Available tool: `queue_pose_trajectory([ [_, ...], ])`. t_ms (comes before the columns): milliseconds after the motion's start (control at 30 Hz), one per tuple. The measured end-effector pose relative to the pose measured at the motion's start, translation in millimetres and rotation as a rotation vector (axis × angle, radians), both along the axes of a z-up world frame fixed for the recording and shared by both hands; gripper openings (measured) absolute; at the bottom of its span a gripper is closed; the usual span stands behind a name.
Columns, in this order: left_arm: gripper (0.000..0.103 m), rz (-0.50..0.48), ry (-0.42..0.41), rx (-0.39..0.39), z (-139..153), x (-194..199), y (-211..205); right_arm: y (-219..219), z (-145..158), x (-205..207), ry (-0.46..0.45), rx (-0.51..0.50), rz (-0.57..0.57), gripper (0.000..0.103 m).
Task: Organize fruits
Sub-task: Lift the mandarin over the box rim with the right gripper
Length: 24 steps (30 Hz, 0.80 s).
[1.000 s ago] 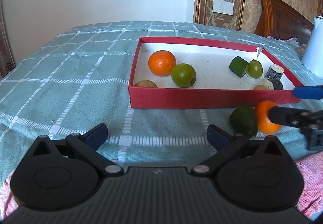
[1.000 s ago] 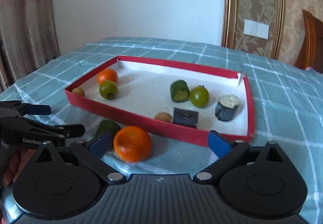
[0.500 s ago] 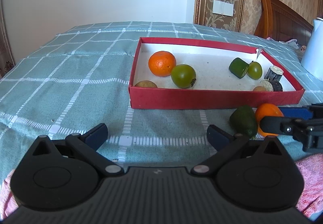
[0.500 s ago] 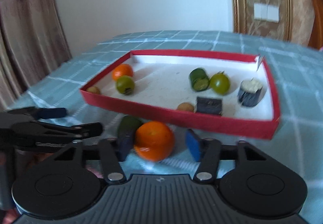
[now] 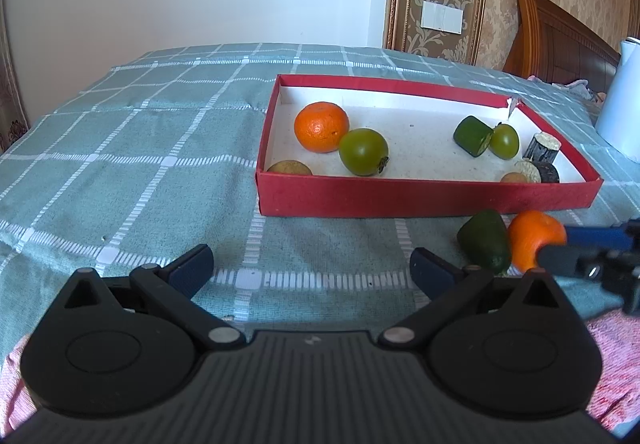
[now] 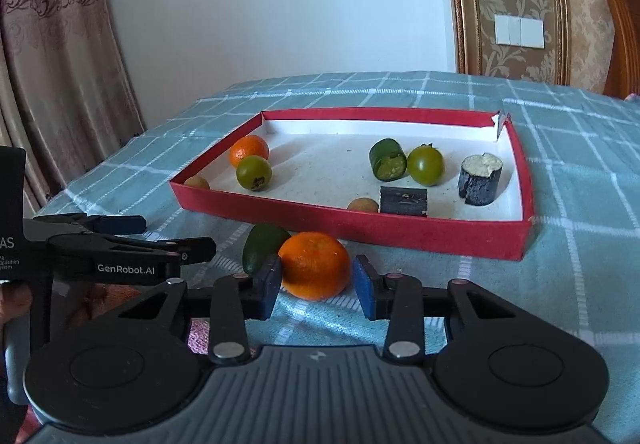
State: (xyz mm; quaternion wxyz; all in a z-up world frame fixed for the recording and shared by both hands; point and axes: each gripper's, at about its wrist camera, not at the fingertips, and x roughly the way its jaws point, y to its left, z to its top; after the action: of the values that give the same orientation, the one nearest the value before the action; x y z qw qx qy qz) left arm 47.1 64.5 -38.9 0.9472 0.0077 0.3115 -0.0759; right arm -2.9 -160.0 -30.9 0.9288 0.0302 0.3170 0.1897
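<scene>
A red tray (image 6: 420,234) (image 5: 400,199) on the bed holds an orange (image 6: 249,150), green round fruits, a cut cucumber piece and dark cut pieces. In front of the tray lie a loose orange (image 6: 314,264) (image 5: 532,236) and a dark green avocado (image 6: 260,246) (image 5: 486,240). My right gripper (image 6: 316,286) has its pads on both sides of the loose orange, closed onto it on the cloth. My left gripper (image 5: 310,264) is open and empty, low over the cloth left of the avocado.
The bed has a green checked cover (image 5: 140,147). A white jug (image 5: 622,99) stands at the far right. A wooden headboard (image 5: 560,31) is behind. A pink cloth (image 5: 616,356) lies at the near edge. The left gripper (image 6: 120,244) shows in the right wrist view.
My right gripper has moved in around the loose orange and its jaws have narrowed onto it. The left gripper has stayed still and open.
</scene>
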Motion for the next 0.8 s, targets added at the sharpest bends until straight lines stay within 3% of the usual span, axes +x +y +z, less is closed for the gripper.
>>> queue_pose_trajectory([
  [367,0.103,0.000,-0.001,-0.004,0,0,1,16,-11,8,-0.027,-0.091,0.013,0.044],
  [533,0.103,0.000,-0.001,-0.008,0,0,1,10,-11,7,-0.033,-0.049,-0.021,0.043],
  [800,0.103,0.000,-0.002,-0.014,1,-1,2,-9,3,-10,-0.126,0.008,-0.091,0.043],
])
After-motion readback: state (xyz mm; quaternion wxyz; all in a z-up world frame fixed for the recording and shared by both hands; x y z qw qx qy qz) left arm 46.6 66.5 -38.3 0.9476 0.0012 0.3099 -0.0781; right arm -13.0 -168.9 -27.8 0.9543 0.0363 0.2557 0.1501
